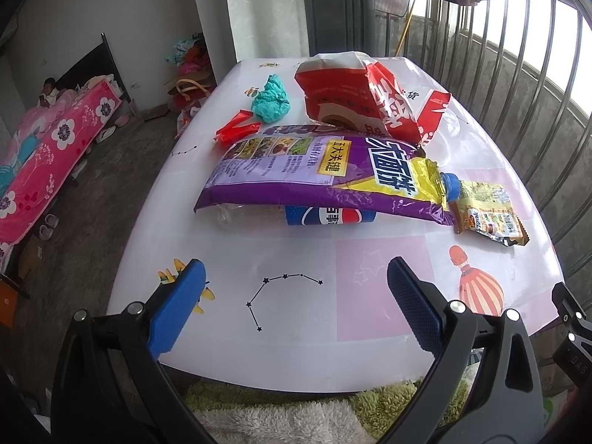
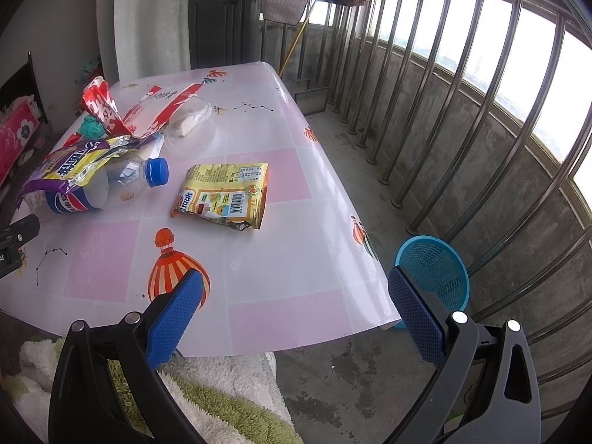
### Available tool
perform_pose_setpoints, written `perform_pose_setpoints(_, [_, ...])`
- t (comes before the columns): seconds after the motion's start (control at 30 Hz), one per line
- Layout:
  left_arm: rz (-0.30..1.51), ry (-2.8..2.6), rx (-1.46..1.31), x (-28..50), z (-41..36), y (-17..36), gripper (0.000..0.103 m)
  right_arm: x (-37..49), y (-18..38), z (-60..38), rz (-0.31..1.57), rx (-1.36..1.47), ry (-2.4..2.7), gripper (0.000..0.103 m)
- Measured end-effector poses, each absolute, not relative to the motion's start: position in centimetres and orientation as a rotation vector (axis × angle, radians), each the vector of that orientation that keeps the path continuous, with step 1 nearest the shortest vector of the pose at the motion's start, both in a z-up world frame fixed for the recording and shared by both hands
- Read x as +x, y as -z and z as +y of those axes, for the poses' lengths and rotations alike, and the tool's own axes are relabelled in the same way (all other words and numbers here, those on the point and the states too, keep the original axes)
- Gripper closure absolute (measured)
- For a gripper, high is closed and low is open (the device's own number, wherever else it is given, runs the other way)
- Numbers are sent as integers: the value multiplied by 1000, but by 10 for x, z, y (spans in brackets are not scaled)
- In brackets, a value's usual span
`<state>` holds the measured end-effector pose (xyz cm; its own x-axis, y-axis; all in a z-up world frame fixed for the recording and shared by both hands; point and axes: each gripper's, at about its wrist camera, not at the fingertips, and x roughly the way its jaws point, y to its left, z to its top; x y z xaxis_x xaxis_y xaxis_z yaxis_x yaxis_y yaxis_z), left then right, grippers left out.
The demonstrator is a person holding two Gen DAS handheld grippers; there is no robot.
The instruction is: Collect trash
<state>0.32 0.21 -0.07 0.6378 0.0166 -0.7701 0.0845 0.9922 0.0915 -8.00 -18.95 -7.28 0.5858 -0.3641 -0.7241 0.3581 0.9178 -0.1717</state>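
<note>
Pink-and-white patterned covering is stretching across the surface, which is standing beside a metal railing. Trash is lying across its far half: a purple bag is draping over a plastic bottle with a blue cap, a red and white bag is sitting behind it, and a teal crumpled wad and a red wrapper are resting to the left. A yellow snack packet is lying flat, apart from the bottle. A blue mesh basket is standing on the floor past the surface's right edge. The left gripper and right gripper are hovering with fingers spread apart, holding nothing.
</note>
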Motion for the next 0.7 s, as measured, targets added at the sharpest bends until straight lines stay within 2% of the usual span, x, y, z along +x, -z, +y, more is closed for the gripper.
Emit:
perform_pose_setpoints(0.47, [892, 26, 126, 4, 4, 5, 9, -80, 74, -190, 847, -1, 417, 6])
perform_pose_setpoints(0.7, [848, 89, 107, 16, 20, -2, 9, -64, 64, -187, 766, 27, 368, 5])
